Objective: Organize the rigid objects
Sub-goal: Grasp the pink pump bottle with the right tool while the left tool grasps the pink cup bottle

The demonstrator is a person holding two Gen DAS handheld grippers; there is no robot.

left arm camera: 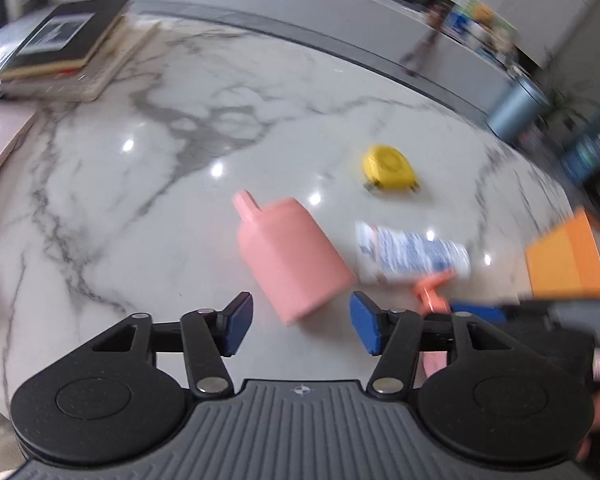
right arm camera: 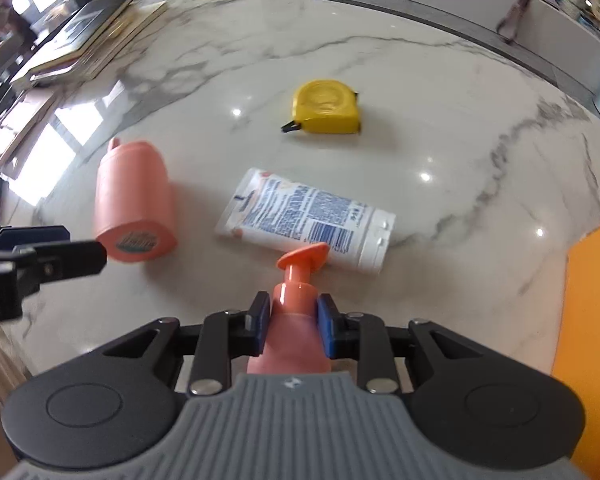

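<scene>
The pump bottle (right arm camera: 290, 336) sits clamped at its shoulder in the right tool (right arm camera: 291, 320), nozzle pointing forward over the tabletop (right arm camera: 440, 120) — a narrow, sloped spot, so it could slide out if swung fast. The left tool (left arm camera: 300, 322) hangs with its jaws apart and nothing between them, just short of the pink bottle (left arm camera: 288, 256) lying on its side; a careless approach could roll it into the white tube (right arm camera: 308, 220) — the yellow tape measure (right arm camera: 326, 108) lies well clear.
</scene>
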